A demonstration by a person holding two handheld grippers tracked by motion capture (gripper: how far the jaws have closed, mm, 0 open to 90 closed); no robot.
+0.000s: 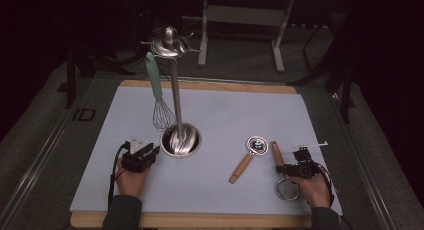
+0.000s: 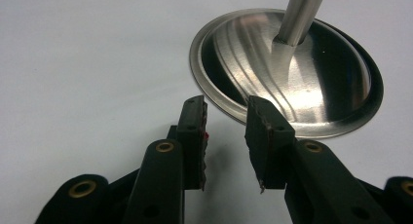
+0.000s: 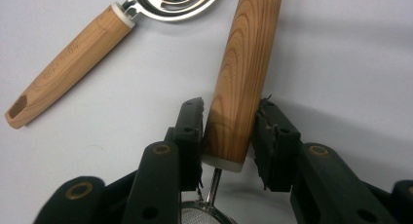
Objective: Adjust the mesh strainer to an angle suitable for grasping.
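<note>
A: Where's the small mesh strainer with the light wooden handle [image 3: 242, 78]?
B: Near the table's front right corner, handle between the right gripper [image 3: 229, 136]'s 2 jaws, closed on it.
A: Its axis?
B: Handle points toward the far edge, mesh toward the front edge.
A: The left gripper [image 2: 226, 136]?
B: Parted, holding nothing, beside the steel stand's round base [image 2: 292, 73].

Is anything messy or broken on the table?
Nothing looks broken or spilled. The whisk hangs neatly on the metal stand. Two wooden-handled tools lie loose on the white mat: an egg separator and a small strainer, whose handle sits between the right gripper fingers.
</note>
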